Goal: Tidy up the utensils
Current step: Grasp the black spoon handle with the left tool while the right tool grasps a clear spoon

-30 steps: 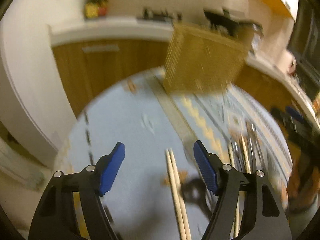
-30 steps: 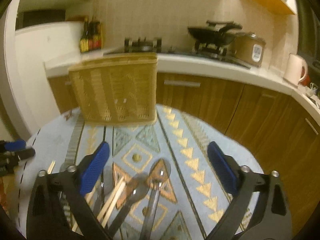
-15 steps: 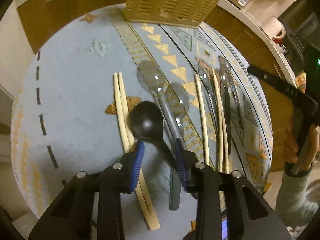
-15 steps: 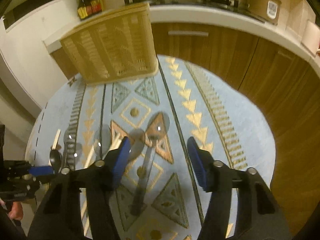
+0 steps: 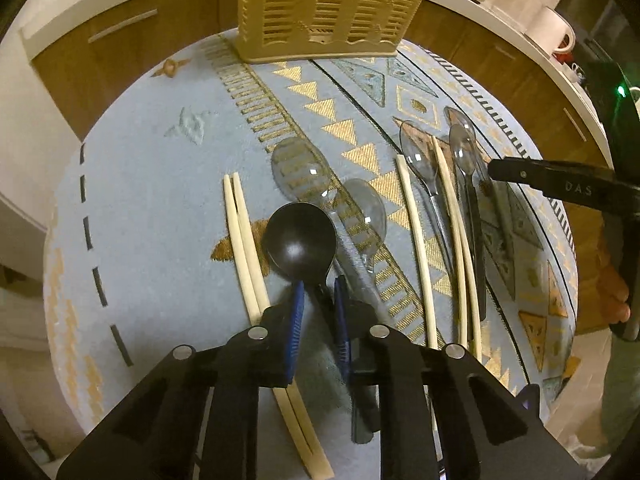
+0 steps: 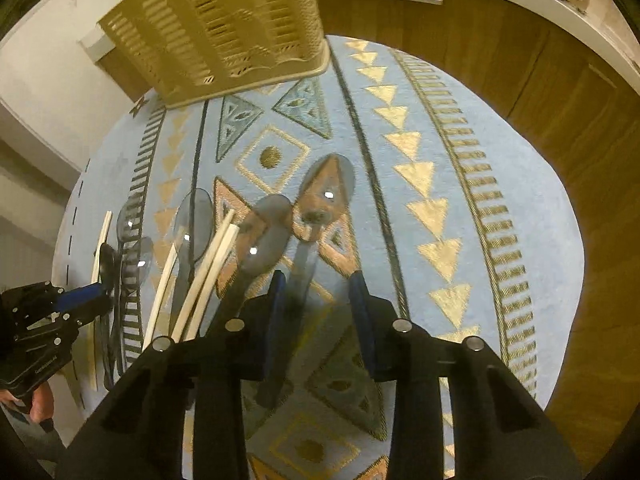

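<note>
Down at 6 o'clock in my left wrist view, my left tool [image 5: 319, 292] has its blue pads drawn nearly together around the neck of the black spoon [image 5: 300, 238], whose bowl points toward 12 o'clock; whether the pads actually press the handle I cannot tell. Just beside the spoon at 9 o'clock lies a pair of pale chopsticks [image 5: 244, 240], and at 2 o'clock two large clear spoons [image 5: 300, 168] overlap. Farther toward 3 o'clock more clear spoons [image 5: 416, 156] and chopsticks [image 5: 452, 216] lie in a row on the patterned blue cloth [image 5: 160, 184] covering the round worktop. The tan slotted utensil basket [image 5: 324, 8] stands at 12 o'clock on the far edge.

From my right wrist view, my right tool [image 6: 318, 290] is partly open, its fingers straddling the handle of a clear spoon [image 6: 324, 194] without gripping it; the left pad sits close to the handle, the right one apart. The basket [image 6: 224, 28] is at 11 o'clock, and my left tool [image 6: 86, 294] shows at 9 o'clock.
</note>
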{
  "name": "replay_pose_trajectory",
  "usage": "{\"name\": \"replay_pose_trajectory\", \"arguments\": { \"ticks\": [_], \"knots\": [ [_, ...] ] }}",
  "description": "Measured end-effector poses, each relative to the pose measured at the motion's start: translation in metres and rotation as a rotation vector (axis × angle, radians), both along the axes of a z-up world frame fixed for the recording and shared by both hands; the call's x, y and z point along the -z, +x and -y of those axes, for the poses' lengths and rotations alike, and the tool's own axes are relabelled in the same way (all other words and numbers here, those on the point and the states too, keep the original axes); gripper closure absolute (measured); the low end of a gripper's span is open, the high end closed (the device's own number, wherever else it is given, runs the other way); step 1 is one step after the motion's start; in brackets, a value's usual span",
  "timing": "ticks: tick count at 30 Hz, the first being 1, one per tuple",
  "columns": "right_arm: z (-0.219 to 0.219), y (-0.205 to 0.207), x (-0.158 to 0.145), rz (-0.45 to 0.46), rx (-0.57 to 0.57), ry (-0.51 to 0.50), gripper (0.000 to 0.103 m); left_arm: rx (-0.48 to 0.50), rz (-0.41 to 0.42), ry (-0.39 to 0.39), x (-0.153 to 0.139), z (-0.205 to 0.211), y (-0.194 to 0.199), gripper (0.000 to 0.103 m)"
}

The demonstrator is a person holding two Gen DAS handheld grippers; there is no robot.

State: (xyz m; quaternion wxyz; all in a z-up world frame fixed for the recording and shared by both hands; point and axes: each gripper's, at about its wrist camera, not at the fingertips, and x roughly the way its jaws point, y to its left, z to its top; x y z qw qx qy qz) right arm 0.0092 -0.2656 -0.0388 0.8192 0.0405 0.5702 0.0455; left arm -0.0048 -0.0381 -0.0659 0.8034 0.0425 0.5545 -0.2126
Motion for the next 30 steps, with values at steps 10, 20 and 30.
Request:
{"name": "replay_pose_trajectory", "arguments": {
  "ticks": [10, 20, 30],
  "knots": [
    [-0.018, 0.031, 0.01, -0.071, -0.056, -0.108, 0.084, 0.066, -0.029, -0.02, -0.002, -0.007, 0.009, 0.093],
    [-0.024, 0.068, 0.01, -0.232, -0.116, -0.143, 0.084, 0.2, -0.092, 0.082, -0.002, 0.012, 0.015, 0.085],
    [-0.024, 0.067, 0.012, -0.224, -0.121, -0.124, 0.093, 0.226, -0.096, 0.153, -0.003, 0.019, 0.022, 0.098]
  ]
}}
